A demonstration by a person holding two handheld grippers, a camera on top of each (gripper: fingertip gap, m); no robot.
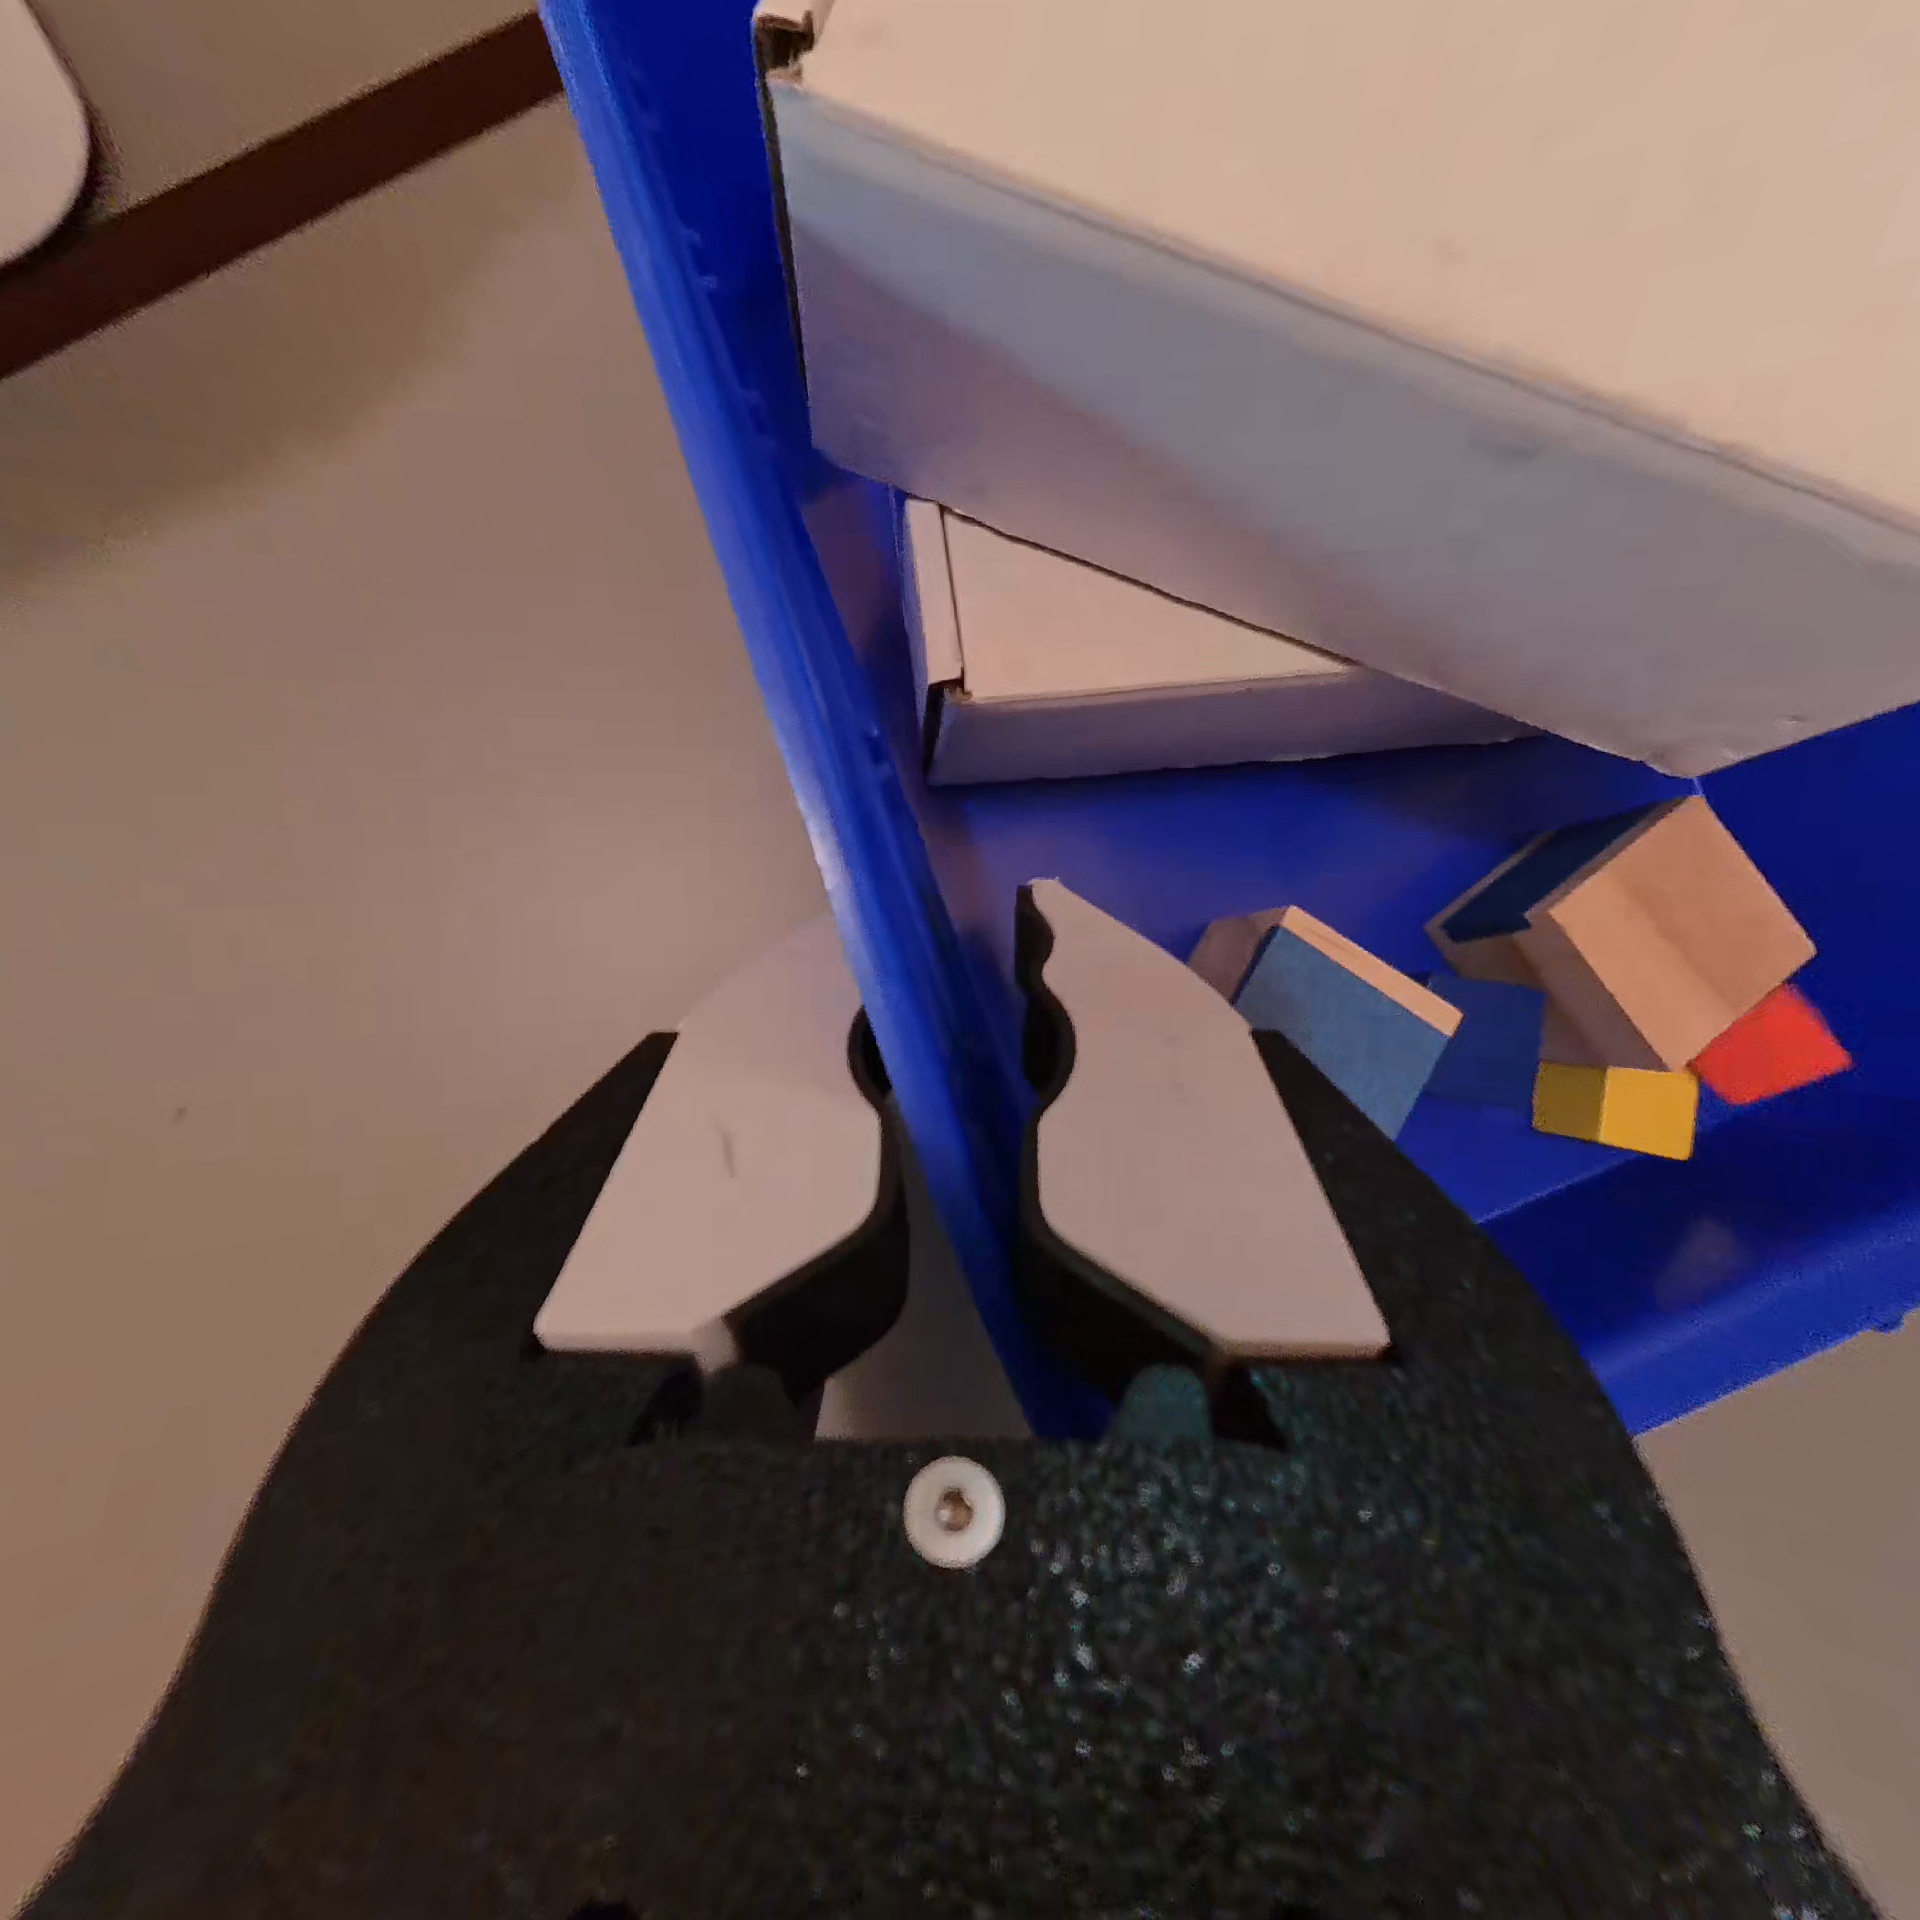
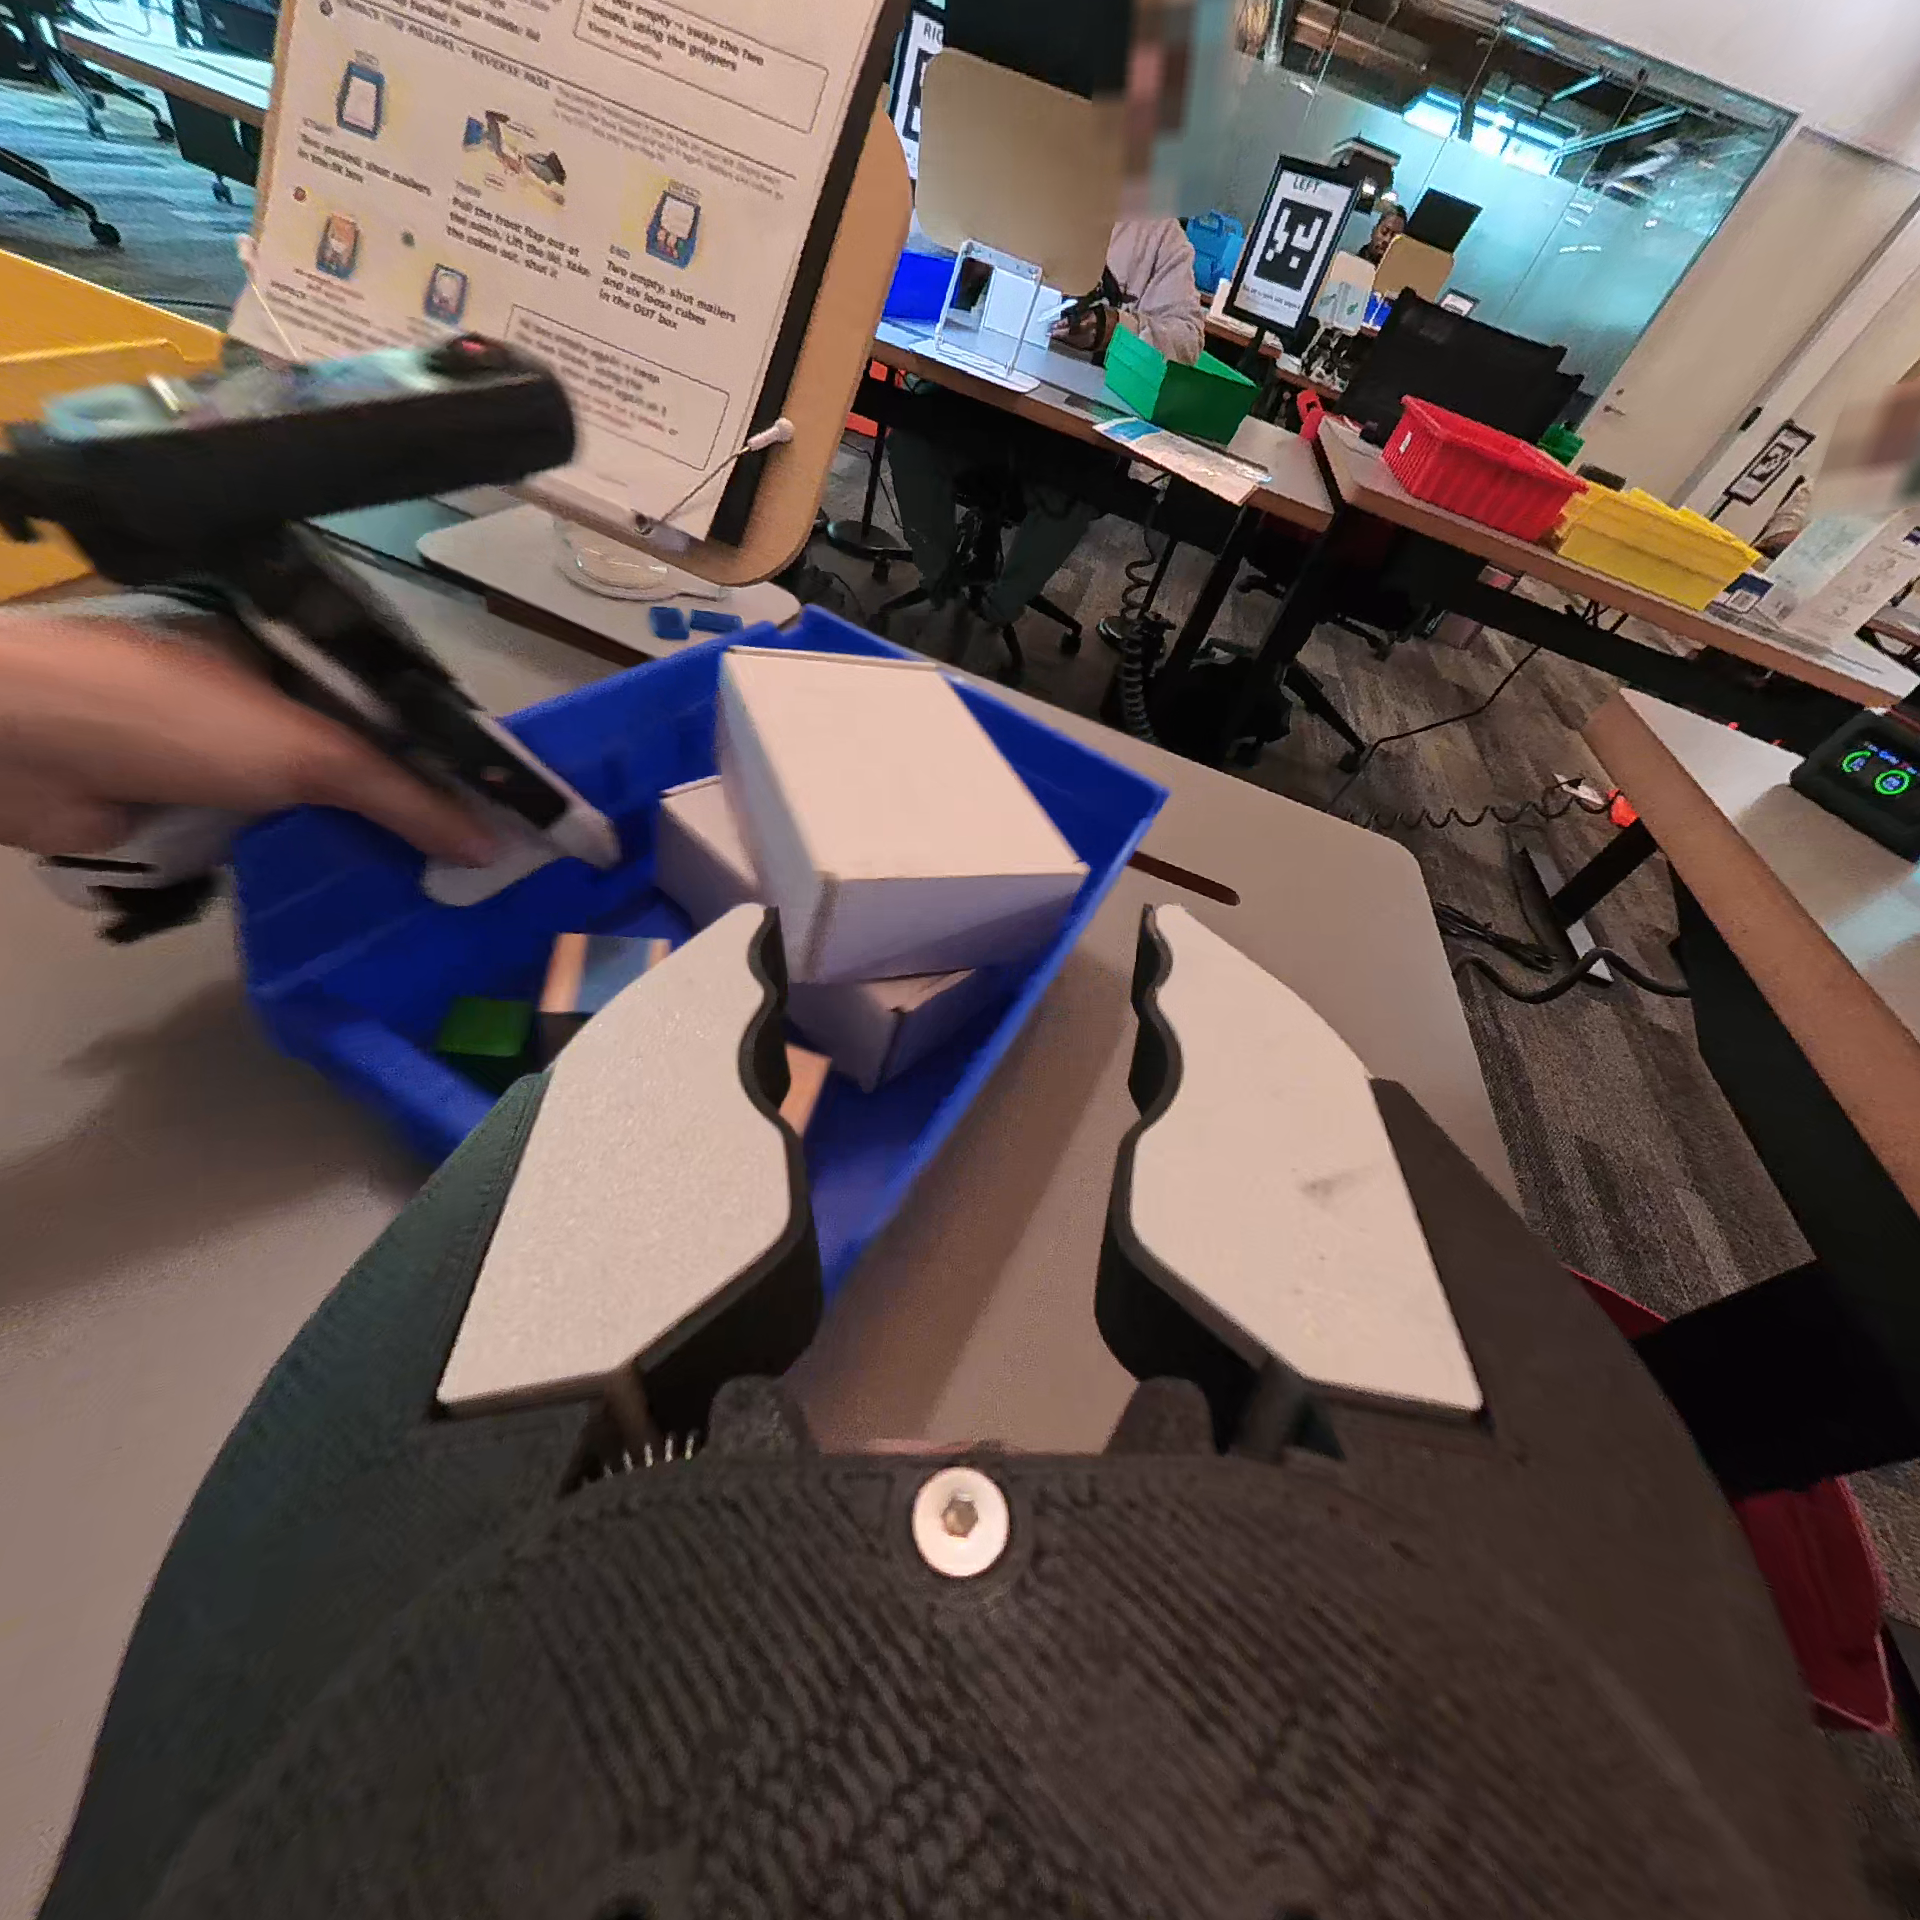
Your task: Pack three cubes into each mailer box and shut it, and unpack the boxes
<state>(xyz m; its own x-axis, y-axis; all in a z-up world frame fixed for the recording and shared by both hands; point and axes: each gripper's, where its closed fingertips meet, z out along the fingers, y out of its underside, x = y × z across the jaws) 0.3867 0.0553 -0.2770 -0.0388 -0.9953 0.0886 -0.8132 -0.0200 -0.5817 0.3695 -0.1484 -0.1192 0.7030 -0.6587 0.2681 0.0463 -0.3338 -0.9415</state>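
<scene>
A pale grey table (image 2: 1195, 1122) carries a blue bin (image 2: 935, 1132); behind it stands an instruction sheet (image 2: 540, 208) on a stand, and farther off is an office room with desks bearing green (image 2: 1174, 390), red (image 2: 1475, 468) and yellow bins (image 2: 1652, 540) and a seated person. In the blue bin two shut white mailer boxes lie stacked, the upper box (image 2: 883, 790) tilted across the lower box (image 2: 894, 1023); loose cubes (image 1: 1621, 997) lie on the bin floor beside them. The left gripper (image 1: 951, 997) has its jaws clamped on the bin's side wall (image 1: 831, 748), one finger inside, one outside; the right gripper (image 2: 951, 966) hovers over the bin's near corner, jaws wide apart, holding nothing.
</scene>
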